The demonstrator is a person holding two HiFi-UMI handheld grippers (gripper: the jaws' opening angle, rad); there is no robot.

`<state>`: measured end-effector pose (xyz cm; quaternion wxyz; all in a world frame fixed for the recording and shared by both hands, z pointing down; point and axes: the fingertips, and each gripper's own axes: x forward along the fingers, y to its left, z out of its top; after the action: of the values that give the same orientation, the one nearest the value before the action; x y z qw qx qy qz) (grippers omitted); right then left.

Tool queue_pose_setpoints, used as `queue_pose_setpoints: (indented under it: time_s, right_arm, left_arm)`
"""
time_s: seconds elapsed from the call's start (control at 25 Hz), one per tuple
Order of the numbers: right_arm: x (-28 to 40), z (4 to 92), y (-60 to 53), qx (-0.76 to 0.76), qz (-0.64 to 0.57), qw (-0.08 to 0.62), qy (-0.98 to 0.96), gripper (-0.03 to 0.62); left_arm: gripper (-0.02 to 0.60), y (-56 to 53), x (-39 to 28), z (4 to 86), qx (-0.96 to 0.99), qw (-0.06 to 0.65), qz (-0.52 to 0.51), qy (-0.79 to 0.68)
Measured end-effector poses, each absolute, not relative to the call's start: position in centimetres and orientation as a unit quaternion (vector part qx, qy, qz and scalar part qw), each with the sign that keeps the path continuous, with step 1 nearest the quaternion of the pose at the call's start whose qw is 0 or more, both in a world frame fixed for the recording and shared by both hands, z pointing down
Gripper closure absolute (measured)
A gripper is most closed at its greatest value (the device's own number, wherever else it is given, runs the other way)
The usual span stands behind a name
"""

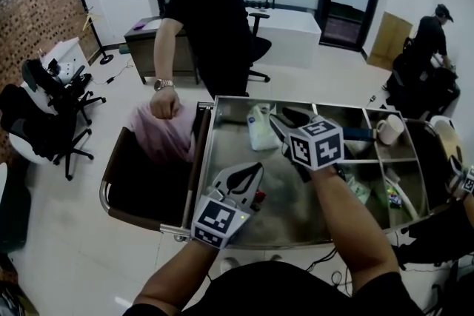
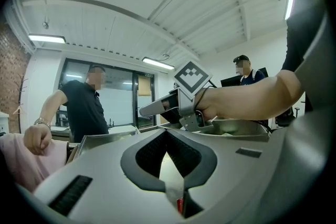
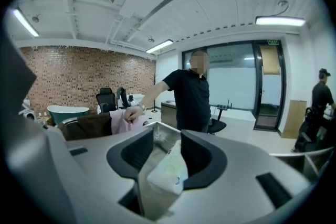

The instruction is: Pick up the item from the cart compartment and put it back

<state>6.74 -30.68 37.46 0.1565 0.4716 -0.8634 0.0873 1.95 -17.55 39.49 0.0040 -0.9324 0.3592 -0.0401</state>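
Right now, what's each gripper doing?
Left gripper: closed, nothing at its tips.
Right gripper: open, white container between its jaws, not clamped.

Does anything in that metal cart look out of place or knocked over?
The white container lies on its side on the floor of the cart's big compartment, not upright. Nothing looks spilled or broken.

Left gripper (image 1: 257,169) sits low and near the body, jaws closed tip to tip. Right gripper (image 1: 280,119) reaches further forward, jaws apart. Both forearms (image 1: 348,226) extended.
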Motion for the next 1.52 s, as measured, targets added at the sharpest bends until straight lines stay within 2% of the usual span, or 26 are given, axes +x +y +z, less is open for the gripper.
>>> queue_pose_setpoints:
  time_s: [0.04,0.12,0.16,0.84,1.08,1.24,1.48,1.52]
  right_arm:
    - [6.4,38.1,-31.2,0.467,0.101,0.163,-0.863,0.387]
    - [5.9,39.4,-32.2,0.462,0.128,0.180,-0.859,0.236]
    - [5.7,40.0,-32.7,0.464,0.136,0.187,-0.855,0.201]
    - [5.9,48.5,-38.0,0.510,0.178,0.286,-0.791,0.201]
    - [6.4,49.6,-38.5,0.511,0.187,0.291,-0.787,0.269]
    - [6.3,50.3,-38.4,0.505,0.194,0.295,-0.788,0.340]
    - [6.0,50.8,-38.2,0.503,0.178,0.315,-0.785,0.533]
    - [6.1,50.8,-38.1,0.503,0.177,0.316,-0.784,0.544]
  left_arm:
    - [0.581,-17.5,2.1,39.5,-0.933,0.004,-0.040,0.359]
    - [0.581,-17.6,2.2,39.6,-0.933,0.002,-0.039,0.358]
    - [0.581,-17.6,2.3,39.6,-0.933,0.001,-0.039,0.357]
    - [0.581,-18.0,1.8,39.2,-0.942,-0.001,-0.032,0.334]
    - [0.581,-18.0,2.0,39.2,-0.943,-0.003,-0.033,0.330]
    - [0.581,-18.1,2.1,39.3,-0.944,-0.004,-0.034,0.328]
    - [0.581,-18.1,2.2,39.3,-0.944,-0.002,-0.033,0.328]
    - [0.581,-18.1,2.2,39.3,-0.944,-0.003,-0.033,0.329]
